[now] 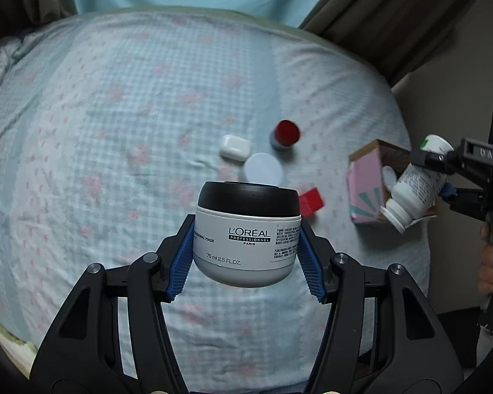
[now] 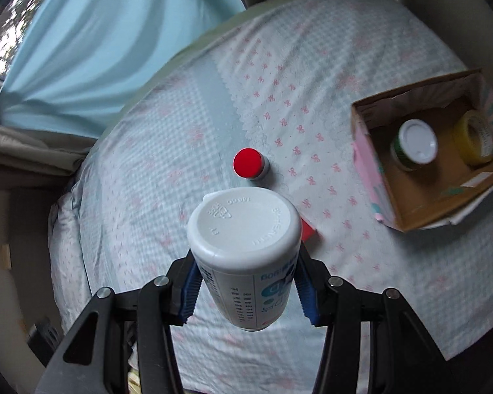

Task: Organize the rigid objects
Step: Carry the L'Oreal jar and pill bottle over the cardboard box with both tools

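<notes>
Pinching a white mask jar (image 1: 246, 236) with a dark lid, the left gripper (image 1: 246, 256) is holding it upright above the bed (image 1: 98, 131), its jaws pressed against the jar's two sides. Below it an earbud case (image 1: 235, 146), a pale round lid (image 1: 263, 168), a red-capped bottle (image 1: 284, 134) and a red block (image 1: 311, 201) are lying close together, and the cardboard box (image 1: 366, 177) is sitting at the bed's right edge — so, as I judge it, the jar should be travelling high over that cluster and coming down inside the box walls, not on the rim. Seen from the right wrist, the right gripper (image 2: 246, 290) is clamping a white bottle (image 2: 245, 246) by its body, base toward the camera. The box (image 2: 371, 151) is lying open to the right, already holding a white-lidded jar (image 2: 416, 142) and a yellow tape roll (image 2: 473, 138) along its far side; the near half is looking free. The bottle probably needs lowering there gently — the soft bedding may let the box tip.
</notes>
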A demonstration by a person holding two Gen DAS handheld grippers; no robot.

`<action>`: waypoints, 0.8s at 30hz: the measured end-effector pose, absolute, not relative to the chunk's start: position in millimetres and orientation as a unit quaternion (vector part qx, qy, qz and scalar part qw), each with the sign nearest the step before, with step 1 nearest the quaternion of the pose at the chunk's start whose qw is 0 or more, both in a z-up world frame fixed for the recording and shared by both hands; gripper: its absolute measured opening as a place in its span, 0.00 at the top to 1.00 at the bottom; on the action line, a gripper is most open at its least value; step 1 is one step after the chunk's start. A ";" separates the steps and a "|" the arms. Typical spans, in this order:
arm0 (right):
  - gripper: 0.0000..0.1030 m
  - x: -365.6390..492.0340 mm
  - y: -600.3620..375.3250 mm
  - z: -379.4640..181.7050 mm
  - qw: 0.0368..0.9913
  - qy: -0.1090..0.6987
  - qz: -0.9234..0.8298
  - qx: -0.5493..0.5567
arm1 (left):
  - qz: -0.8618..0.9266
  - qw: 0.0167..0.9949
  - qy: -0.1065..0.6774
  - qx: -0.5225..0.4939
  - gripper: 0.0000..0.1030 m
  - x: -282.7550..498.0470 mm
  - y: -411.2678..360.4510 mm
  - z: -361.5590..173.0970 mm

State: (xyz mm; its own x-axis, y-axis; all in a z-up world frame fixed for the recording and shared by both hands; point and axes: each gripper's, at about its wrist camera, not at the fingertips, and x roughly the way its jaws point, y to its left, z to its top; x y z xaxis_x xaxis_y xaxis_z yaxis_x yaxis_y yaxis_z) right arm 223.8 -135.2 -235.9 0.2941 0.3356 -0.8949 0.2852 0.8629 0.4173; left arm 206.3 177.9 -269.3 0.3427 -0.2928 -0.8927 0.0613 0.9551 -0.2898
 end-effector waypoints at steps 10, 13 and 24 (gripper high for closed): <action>0.55 181.8 -186.5 -206.6 0.779 0.573 0.021 0.252 | -0.127 0.828 0.538 -0.090 0.47 178.7 122.5 -233.2; 0.55 175.5 -211.1 -202.4 0.787 0.566 0.038 0.241 | -0.123 0.835 0.531 -0.076 0.47 172.3 90.6 -224.0; 0.55 162.4 -330.5 -197.6 0.806 0.539 0.058 0.239 | -0.130 0.846 0.517 -0.017 0.47 178.4 -51.8 -200.6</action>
State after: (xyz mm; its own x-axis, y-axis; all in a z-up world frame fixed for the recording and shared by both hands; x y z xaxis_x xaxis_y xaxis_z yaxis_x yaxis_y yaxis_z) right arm 162.4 -330.5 -197.6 0.4124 0.3505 -0.8409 0.1648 0.8791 0.4472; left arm 178.4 -51.8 -200.6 0.4315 -0.2371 -0.8704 0.2013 0.9658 -0.1633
